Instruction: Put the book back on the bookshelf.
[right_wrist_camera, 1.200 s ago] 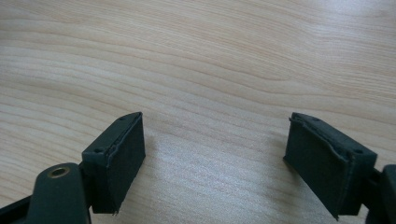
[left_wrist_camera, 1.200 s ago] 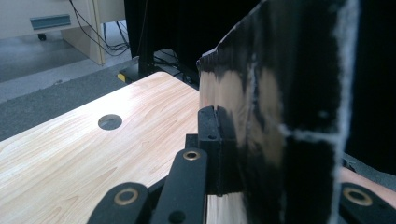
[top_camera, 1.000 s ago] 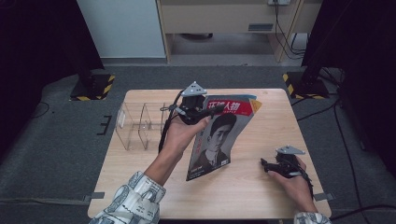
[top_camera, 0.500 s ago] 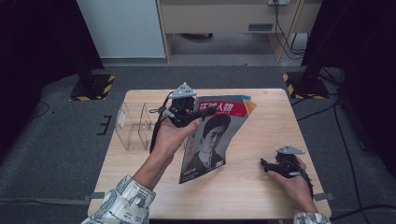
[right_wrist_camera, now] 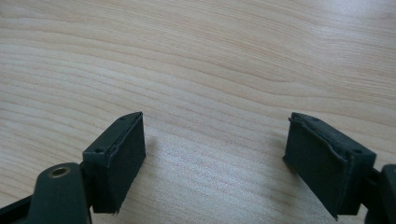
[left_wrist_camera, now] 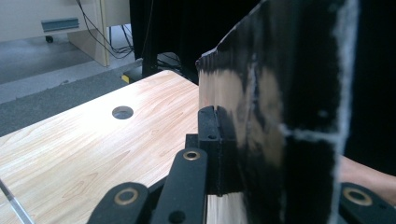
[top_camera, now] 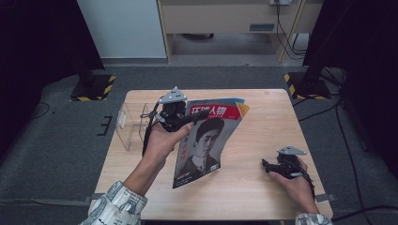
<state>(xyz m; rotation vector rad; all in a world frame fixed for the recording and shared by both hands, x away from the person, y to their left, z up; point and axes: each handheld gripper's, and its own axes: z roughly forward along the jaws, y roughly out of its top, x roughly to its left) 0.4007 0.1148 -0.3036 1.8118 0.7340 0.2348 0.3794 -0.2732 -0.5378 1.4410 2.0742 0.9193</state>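
Glossy magazine (top_camera: 206,136) clamped at upper left corner by left gripper (top_camera: 180,118), jaws clenched tight on its edge; cover tilted, raised off wooden table (top_camera: 263,197), lower corner near tabletop at centre. Left gripper view: one black pad (left_wrist_camera: 217,149) pressed flat against pages. Clear plastic rack (top_camera: 133,124) just beside left gripper, on table's left part. Right gripper (top_camera: 272,167) rests low near table's right edge, well apart from magazine, jaws released wide, nothing between them, bare wood beneath.
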